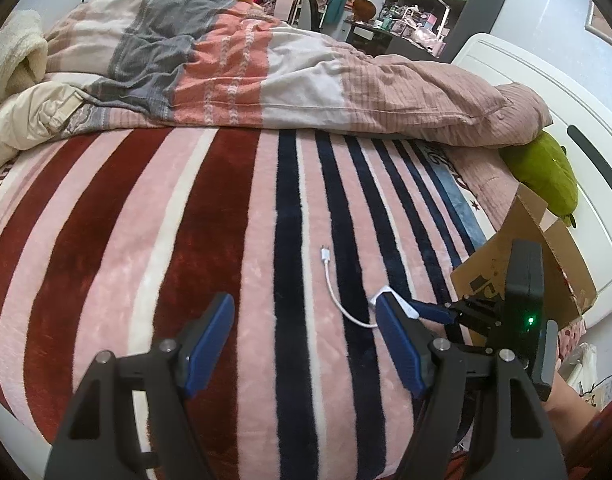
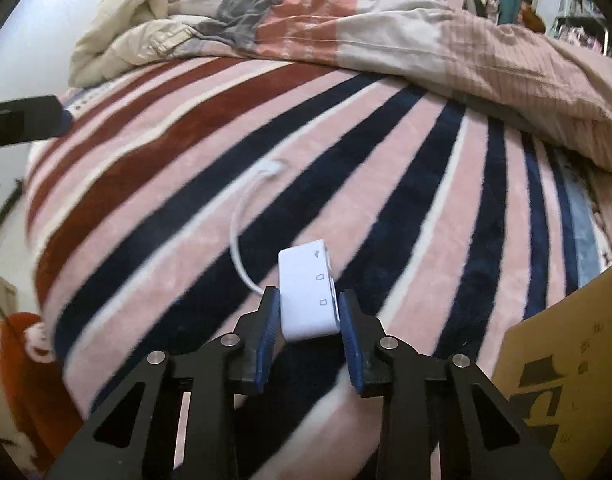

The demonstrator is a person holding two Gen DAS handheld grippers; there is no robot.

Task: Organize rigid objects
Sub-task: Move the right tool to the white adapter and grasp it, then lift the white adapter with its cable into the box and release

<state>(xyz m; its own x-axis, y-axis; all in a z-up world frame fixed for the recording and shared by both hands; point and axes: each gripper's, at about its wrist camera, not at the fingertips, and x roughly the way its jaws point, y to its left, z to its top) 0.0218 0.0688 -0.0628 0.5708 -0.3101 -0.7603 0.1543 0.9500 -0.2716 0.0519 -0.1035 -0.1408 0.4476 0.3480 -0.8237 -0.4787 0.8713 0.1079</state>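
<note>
A white adapter hub [image 2: 308, 292] with a short white cable [image 2: 242, 236] lies on the striped blanket. My right gripper [image 2: 309, 300] is shut on the hub's body, its blue pads pressing both sides. In the left wrist view the hub [image 1: 390, 298] is mostly hidden behind my left finger, its cable [image 1: 333, 292] trailing to a plug [image 1: 325, 255]. My left gripper [image 1: 306, 312] is open and empty above the blanket, to the left of the right gripper [image 1: 434, 312].
A cardboard box [image 1: 546, 272] stands open at the bed's right edge, also in the right wrist view [image 2: 570, 360]. A rumpled duvet [image 1: 266, 72] covers the far half of the bed. A green plush [image 1: 546, 172] lies by the white bed frame.
</note>
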